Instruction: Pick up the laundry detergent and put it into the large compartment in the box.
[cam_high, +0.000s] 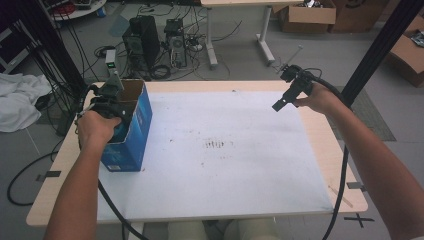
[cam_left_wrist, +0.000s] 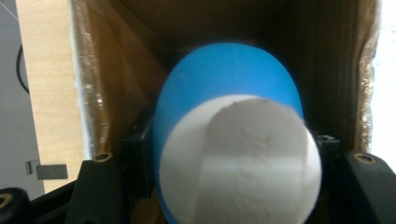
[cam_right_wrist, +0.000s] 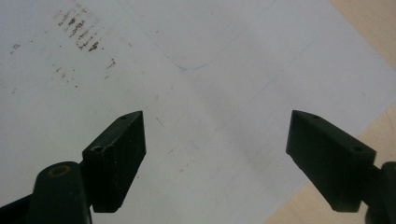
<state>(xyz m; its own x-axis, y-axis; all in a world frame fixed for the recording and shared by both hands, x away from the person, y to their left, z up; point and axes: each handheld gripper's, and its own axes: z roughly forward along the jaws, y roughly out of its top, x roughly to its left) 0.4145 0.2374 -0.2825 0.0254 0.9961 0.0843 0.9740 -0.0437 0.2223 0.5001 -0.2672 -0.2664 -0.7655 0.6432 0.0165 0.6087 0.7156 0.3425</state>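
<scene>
Two tools are working apart: the left tool (cam_high: 111, 102) is gripping a blue-and-white cylinder (cam_left_wrist: 233, 154), its long axis pointing down inside the open blue box (cam_high: 136, 131), while the right tool (cam_right_wrist: 215, 154) is hovering wide open over the surface (cam_high: 225, 150).

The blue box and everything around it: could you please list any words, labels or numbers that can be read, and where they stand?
None can be read.
blue box: pale print on its side, too blurred.
blue cup: no print visible.
white mat: only brown smudges, no text.
</scene>
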